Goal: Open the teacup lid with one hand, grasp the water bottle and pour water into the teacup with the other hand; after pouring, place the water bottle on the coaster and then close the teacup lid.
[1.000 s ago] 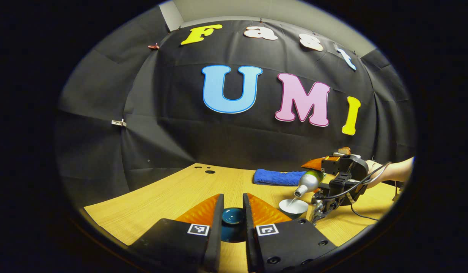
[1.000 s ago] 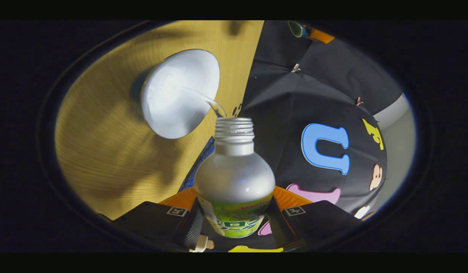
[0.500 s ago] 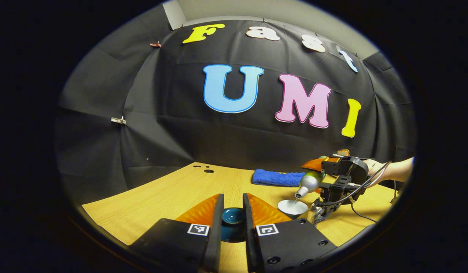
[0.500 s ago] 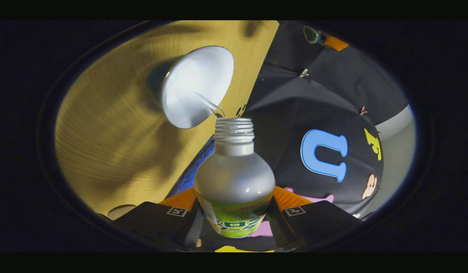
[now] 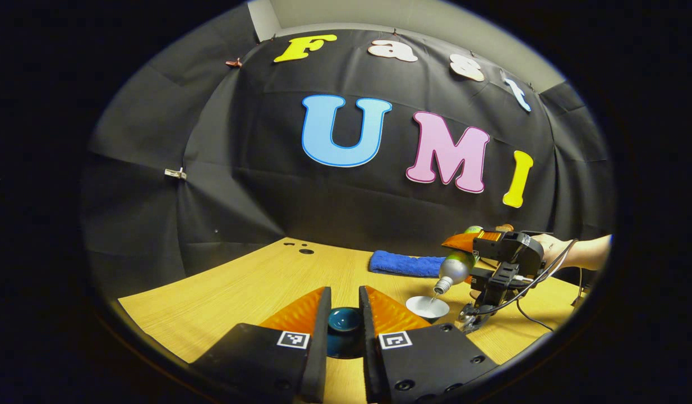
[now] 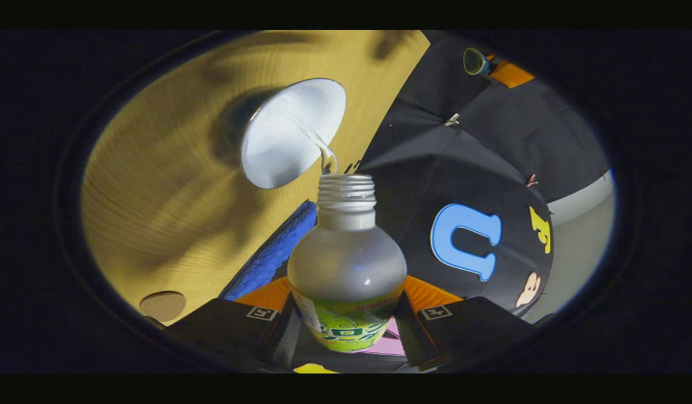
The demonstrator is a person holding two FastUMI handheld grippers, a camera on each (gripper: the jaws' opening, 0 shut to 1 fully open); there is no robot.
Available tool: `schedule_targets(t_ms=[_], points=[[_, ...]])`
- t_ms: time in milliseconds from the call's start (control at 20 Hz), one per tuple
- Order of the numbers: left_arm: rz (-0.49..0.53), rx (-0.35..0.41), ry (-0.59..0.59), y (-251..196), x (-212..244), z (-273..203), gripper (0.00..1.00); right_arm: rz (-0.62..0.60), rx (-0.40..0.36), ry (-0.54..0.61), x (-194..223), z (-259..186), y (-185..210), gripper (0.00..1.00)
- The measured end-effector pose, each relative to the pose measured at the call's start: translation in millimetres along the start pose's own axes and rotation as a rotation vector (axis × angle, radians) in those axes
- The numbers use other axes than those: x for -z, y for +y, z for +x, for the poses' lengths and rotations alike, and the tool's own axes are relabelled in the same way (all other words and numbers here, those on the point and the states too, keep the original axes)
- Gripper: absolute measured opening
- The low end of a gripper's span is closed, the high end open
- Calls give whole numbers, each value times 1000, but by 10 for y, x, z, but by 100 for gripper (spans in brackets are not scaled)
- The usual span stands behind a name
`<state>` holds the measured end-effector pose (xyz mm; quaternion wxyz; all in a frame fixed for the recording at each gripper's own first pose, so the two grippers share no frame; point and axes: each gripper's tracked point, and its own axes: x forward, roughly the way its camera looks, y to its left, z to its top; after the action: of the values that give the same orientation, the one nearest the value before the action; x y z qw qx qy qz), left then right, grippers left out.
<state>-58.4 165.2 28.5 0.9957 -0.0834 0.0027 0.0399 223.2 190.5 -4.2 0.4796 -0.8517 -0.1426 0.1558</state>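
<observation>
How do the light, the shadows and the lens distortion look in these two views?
Left gripper view: even light, table edge and wall bowed by the fisheye, far right gripper small but sharp. Right gripper view: scene tilted, soft dark shadows across the table, teacup inside glaring white, a small highlight on the water bottle.

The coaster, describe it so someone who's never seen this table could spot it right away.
Start from the wooden table in the right gripper view. Below the white teacup, left of the blue towel, lies the coaster: a small flat brown disc, bare, the lowest thing there.
</observation>
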Motion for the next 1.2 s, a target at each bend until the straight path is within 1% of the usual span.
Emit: schedule_targets(t_ms=[50, 100, 150, 250, 550, 850, 1200], points=[[2, 0, 1, 1, -6, 0, 31, -3, 2, -1, 3, -8, -6, 77], [5, 4, 1, -18, -5, -8, 34, -9, 5, -2, -5, -10, -18, 77], [7, 7, 0, -30, -14, -10, 31, -21, 9, -7, -8, -20, -28, 77], [15, 9, -4, -46, -36, -23, 31, -47, 19, -9, -25, -21, -40, 76], [23, 7, -12, -45, -64, -48, 31, -53, 33, -19, -59, -49, -113, 76], [40, 4, -12, -39, -73, -67, 31, -74, 34, -23, -85, -41, -99, 76], [35, 4, -5, -43, -51, -71, 31, -86, 37, -33, -139, -40, -87, 76]])
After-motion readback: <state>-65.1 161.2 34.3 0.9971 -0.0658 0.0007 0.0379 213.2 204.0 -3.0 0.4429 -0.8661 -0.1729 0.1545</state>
